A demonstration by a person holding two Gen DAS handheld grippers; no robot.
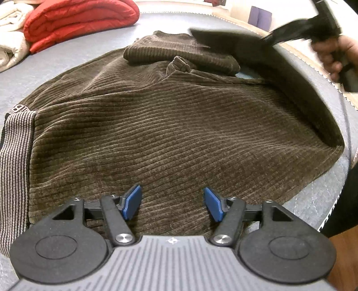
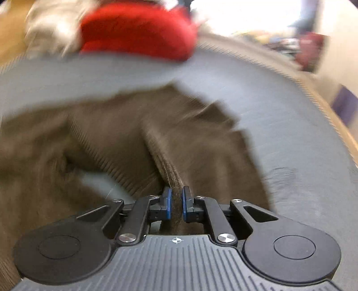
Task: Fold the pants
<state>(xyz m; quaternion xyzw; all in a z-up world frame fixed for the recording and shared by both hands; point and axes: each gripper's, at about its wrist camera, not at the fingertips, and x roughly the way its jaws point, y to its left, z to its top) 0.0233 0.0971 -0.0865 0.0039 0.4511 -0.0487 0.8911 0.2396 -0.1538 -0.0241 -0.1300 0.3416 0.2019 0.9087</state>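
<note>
The supporting surface is a bed with a grey quilted mattress (image 1: 73, 56) edged in pale piping. Brown corduroy pants (image 1: 170, 125) lie spread directly on it, striped waistband at the left. A folded red blanket (image 1: 78, 20) and a cream blanket (image 1: 11, 33) rest at the far left corner, side by side.

Pants (image 1: 170, 125): brown corduroy cloth, ribbed, soft matt pile. Waistband (image 1: 16, 161): knitted cloth, fine light and dark stripes, matt. Mattress (image 1: 73, 60): grey quilted fabric, smooth, matt. Red blanket (image 1: 78, 20): thick folded cloth, matt. Cream blanket (image 1: 11, 33): fluffy, soft-looking cloth. Left gripper (image 1: 172, 202): black matt plastic links, shiny metal pivot screws, blue rubbery-looking matt pads (image 1: 133, 202), grey ridged plastic body. Right gripper (image 2: 176, 204): same matt black plastic, metal screws, blue pads pressing corduroy.
</note>
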